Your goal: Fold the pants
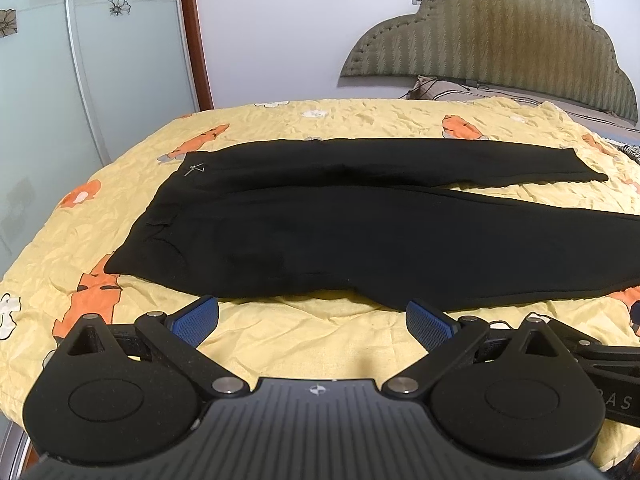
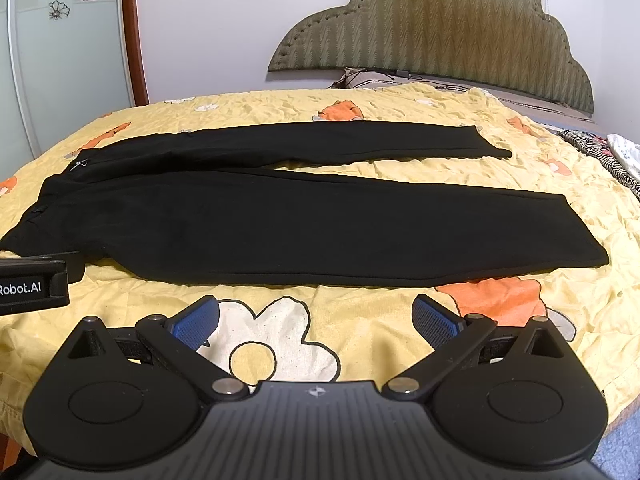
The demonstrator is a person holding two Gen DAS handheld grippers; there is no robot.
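Black pants (image 1: 340, 232) lie flat on a yellow bedspread (image 1: 340, 120), waistband at the left, both legs stretched to the right with a narrow gap between them. My left gripper (image 1: 312, 324) hovers open just short of the pants' near edge, blue pads spread wide, nothing between them. In the right wrist view the pants (image 2: 300, 224) span the bed, and the near leg's hem lies at the right. My right gripper (image 2: 316, 322) is open too, held above a white flower print short of the near leg. The left gripper's body (image 2: 32, 286) shows at the left edge.
A padded headboard (image 2: 432, 28) and a pillow (image 2: 372, 78) stand at the far right of the bed. A frosted sliding door (image 1: 60, 80) with flower prints stands at the left. Striped and white fabrics (image 2: 612, 152) lie at the bed's right edge.
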